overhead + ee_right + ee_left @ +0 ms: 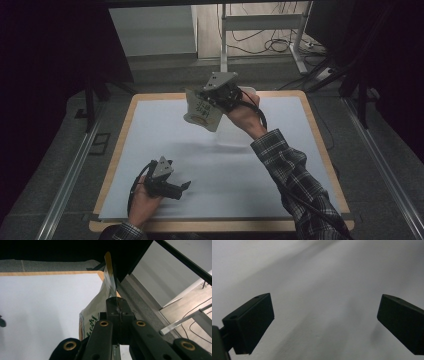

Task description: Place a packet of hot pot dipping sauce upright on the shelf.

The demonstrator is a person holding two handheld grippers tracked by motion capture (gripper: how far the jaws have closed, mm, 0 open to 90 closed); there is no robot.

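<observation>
a: item one, the pouch (203,111). location?

b: held in the air over the far part of the tabletop (150,150), hanging from the right tongs (216,98). it touches no surface. pale bag with green print and a yellow band; the print is too small to read.

a: state of the right tongs?

b: clamped fully together on the pouch's flat sealed edge. in the right gripper view the pouch (100,312) runs edge-on between the jaws, its thin seam sticking up past them.

a: item two, the left tongs (176,188).

b: low over the near left of the tabletop, jaws spread wide, nothing between them. the left gripper view has the two black pads (253,320) apart over bare white sheet.

a: handling notes for the pouch?

b: judged light: it hangs from one pinched edge without dragging the hand down. soft film walls, likely crinkly and somewhat slick, and the body bulges a little, so the contents may shift when it tilts. not fragile as a bag, though a hard squeeze on the belly could crush whatever is inside.

a: recommended hold?

b: the flat seam, as now. it is the stiffest, thinnest part and gives the pads two parallel faces. for a second hold, take the opposite seam or a corner, not the rounded middle, where the film would slide and buckle.

a: risk?

b: swinging; the free end can turn on a single pinch point.
</observation>
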